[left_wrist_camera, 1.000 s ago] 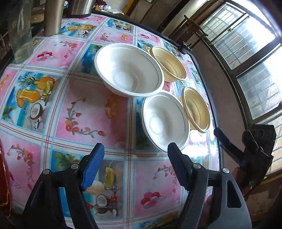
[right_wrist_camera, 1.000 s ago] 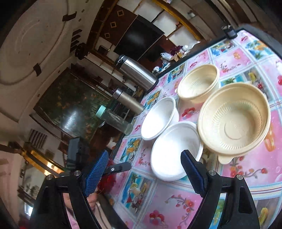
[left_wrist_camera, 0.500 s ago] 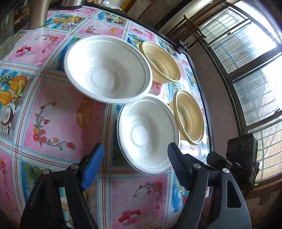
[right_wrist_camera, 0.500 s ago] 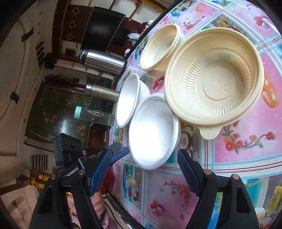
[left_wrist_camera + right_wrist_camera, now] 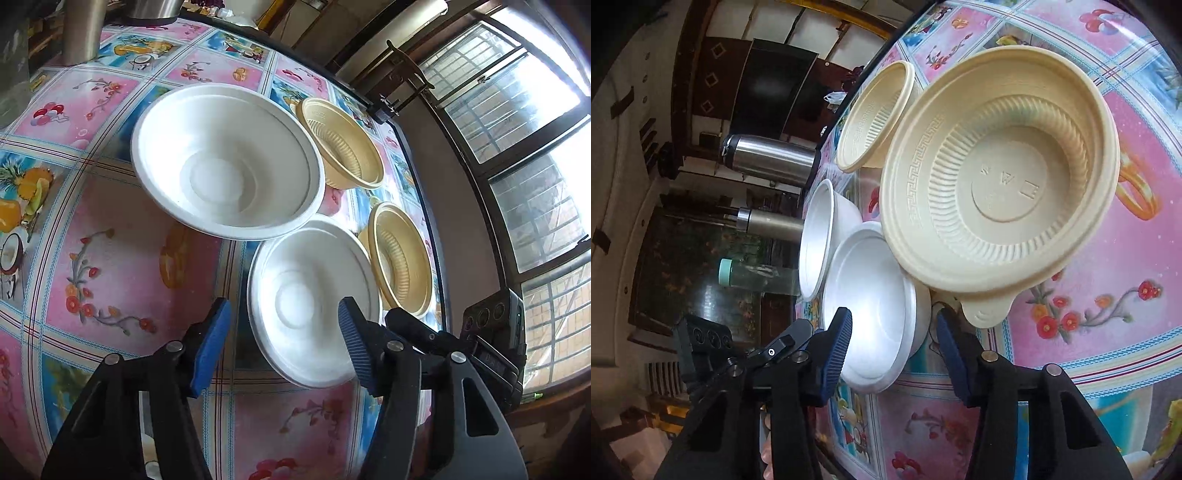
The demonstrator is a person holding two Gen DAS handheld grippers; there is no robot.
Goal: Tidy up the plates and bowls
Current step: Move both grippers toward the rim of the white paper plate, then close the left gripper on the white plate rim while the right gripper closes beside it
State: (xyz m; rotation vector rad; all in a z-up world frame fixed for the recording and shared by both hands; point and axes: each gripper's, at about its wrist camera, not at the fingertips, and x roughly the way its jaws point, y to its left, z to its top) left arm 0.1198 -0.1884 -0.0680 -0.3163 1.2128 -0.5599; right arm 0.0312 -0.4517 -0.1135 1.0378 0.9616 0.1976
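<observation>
My left gripper [image 5: 284, 341] and right gripper [image 5: 894, 350] both gape wide and empty around the small white bowl [image 5: 310, 310] on the desk [image 5: 122, 266].

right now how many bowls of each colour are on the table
white bowls: 2, the larger one and the smaller one
tan bowls: 2, the farther one and the nearer one
total: 4

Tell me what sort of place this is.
Probably a home dining room: a table under a fruit-print tablecloth, disposable bowls laid out, steel thermos flasks at its edge, and a barred window beside it.
</observation>
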